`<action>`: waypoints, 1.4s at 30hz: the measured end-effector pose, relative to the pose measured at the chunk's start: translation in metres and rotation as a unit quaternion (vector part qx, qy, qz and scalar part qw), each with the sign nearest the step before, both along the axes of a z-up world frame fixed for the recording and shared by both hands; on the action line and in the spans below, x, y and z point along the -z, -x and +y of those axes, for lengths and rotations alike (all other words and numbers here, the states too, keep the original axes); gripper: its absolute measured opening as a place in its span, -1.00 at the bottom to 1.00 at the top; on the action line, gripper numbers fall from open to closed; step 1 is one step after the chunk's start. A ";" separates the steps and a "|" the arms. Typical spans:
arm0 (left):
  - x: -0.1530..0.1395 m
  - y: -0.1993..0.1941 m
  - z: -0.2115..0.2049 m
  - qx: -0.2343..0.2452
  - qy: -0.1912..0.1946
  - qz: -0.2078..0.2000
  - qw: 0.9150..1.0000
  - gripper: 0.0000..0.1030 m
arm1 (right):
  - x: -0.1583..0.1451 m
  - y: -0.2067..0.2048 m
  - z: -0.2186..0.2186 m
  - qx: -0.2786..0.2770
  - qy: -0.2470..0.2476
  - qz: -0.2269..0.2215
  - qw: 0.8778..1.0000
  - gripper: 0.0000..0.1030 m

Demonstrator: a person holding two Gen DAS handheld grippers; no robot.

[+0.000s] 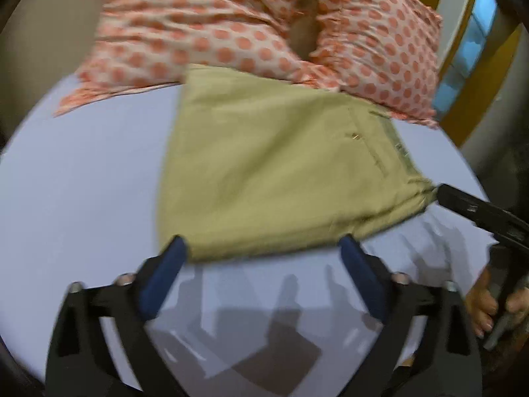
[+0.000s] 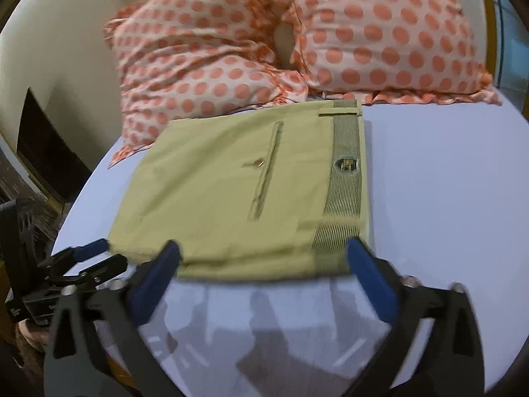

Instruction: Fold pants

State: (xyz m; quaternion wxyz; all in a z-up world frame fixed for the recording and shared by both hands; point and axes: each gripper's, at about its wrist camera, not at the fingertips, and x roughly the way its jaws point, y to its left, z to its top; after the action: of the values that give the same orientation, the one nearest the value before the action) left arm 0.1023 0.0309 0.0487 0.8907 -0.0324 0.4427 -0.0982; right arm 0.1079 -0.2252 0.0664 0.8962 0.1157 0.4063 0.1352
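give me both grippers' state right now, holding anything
Left gripper: open, holding nothing, at the near edge of the folded khaki cotton pants.
Right gripper: open, holding nothing, at the same edge.

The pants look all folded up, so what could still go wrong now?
1. Both the left gripper and the right gripper are open at the near edge of the pants; a bump could push the layers apart.
2. The far edge of the pants sits against the pillows, so a push forward might bunch it there.
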 end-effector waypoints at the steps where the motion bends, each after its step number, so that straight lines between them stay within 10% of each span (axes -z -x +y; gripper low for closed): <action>1: 0.002 0.011 0.000 -0.011 -0.016 0.001 1.000 0.94 | 0.001 0.013 0.005 -0.001 0.002 -0.006 1.000 0.97; 15: 0.034 0.034 -0.001 -0.012 -0.084 0.022 0.996 0.97 | 0.049 0.020 0.069 0.004 0.151 0.046 0.987 0.97; 42: 0.033 0.037 0.000 -0.012 -0.082 0.013 0.996 0.97 | 0.050 0.023 0.071 0.048 0.150 0.058 0.986 0.97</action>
State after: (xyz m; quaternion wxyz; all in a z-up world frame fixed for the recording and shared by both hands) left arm 0.0654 0.0313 0.0159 0.8856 0.0342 0.4604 -0.0499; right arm 0.0854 -0.1541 0.0166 0.8840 0.0074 0.4669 0.0224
